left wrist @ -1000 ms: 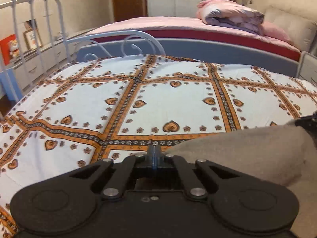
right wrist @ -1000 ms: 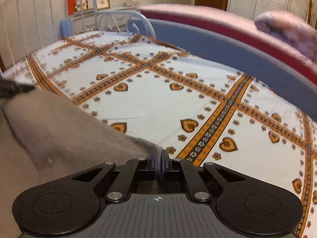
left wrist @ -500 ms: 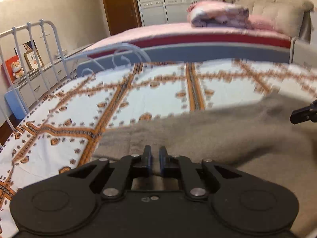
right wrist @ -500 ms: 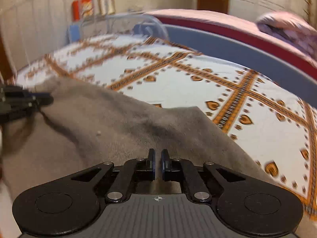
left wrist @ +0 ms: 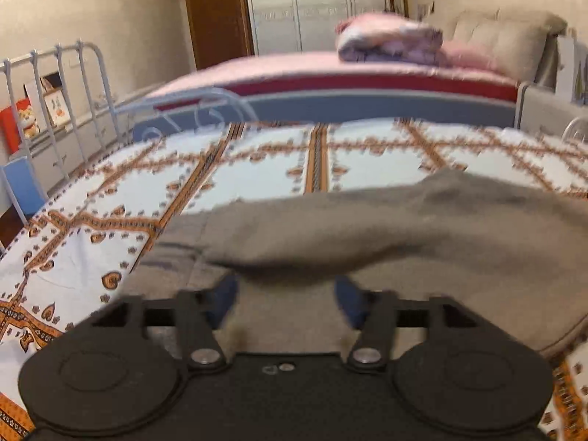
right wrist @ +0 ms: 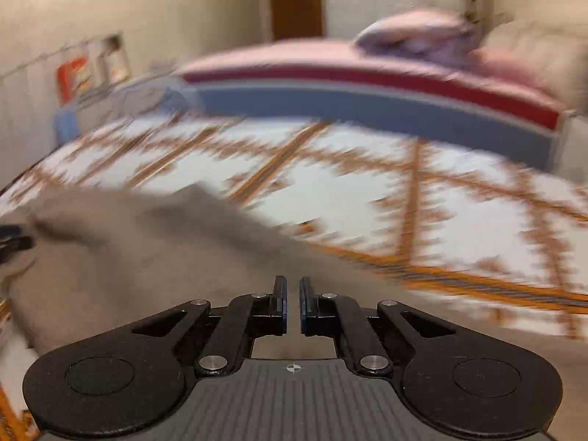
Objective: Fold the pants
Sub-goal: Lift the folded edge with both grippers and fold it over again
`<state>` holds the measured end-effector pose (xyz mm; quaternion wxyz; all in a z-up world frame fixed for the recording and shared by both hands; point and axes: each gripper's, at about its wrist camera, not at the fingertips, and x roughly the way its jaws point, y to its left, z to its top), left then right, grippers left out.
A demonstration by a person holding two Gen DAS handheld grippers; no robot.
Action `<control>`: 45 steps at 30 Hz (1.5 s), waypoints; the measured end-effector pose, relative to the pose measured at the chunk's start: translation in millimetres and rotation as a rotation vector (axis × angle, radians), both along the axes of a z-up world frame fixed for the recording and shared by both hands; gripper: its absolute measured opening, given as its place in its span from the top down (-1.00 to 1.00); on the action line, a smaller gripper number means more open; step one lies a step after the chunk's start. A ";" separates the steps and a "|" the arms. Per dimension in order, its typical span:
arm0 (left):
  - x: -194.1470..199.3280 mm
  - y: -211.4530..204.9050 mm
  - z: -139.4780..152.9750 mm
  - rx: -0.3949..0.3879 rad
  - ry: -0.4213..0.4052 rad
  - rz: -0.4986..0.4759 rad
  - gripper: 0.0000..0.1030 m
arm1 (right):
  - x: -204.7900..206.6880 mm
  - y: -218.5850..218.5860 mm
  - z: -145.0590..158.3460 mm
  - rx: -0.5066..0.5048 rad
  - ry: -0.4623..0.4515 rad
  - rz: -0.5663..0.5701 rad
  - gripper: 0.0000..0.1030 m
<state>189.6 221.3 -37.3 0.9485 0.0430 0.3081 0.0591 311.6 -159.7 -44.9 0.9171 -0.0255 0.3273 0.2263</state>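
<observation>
**Grey-brown pants half folded on a patterned bedspread**

The pants (left wrist: 422, 235) are a soft grey-brown knit lying on the near part of a bed, just ahead of both grippers. In the left wrist view one layer is doubled back over another, its rounded fold edge running across the frame above the flat lower layer. The left gripper (left wrist: 286, 296) has just been opening; its blue-padded fingers (left wrist: 224, 294) now stand spread, one on each side of the fabric, and the pads do not press it. The right gripper (right wrist: 293, 305) has its fingers drawn close with only a thin slit between them. Cloth lies under and around the tips, but motion blur keeps me from telling whether a fold is pinched there. At the left edge of that view the other gripper's dark tip shows against the pants.

The bedspread (left wrist: 257, 169) is white, crossed by orange and dark bands dotted with small hearts and flowers. It lies fairly flat and covers the whole bed. A white metal bed rail (left wrist: 66, 88) with upright bars rises on the left, and a curled white metal footboard (left wrist: 198, 110) closes the far end.

Beyond it stands a second bed (left wrist: 367, 88) with a blue-grey base, a red band and a pink cover. A folded pink and lilac quilt (left wrist: 389, 42) sits on top, beside a beige padded headboard (left wrist: 507, 44). Against the far wall are a brown wooden door (left wrist: 217, 14) and a white wardrobe (left wrist: 312, 3). On the left, a low shelf holds framed pictures (left wrist: 55, 104) and a small plush toy (left wrist: 31, 123).
</observation>
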 end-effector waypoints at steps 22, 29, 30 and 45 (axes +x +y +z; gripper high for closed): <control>-19.5 -13.7 -16.0 -0.062 0.094 0.013 -0.30 | -91.3 -301.0 7.8 0.410 0.137 -0.598 -0.42; -24.3 -30.3 -8.8 -0.073 0.081 0.015 -0.52 | -101.9 -345.2 -2.6 0.471 0.234 -0.734 0.31; -24.3 -32.9 -9.2 -0.072 0.086 0.006 -0.52 | -102.1 -350.8 -7.6 0.495 0.253 -0.749 0.31; -19.3 -44.9 -17.6 -0.077 0.132 -0.010 -0.58 | -109.7 -385.0 -40.1 0.731 0.414 -0.853 0.28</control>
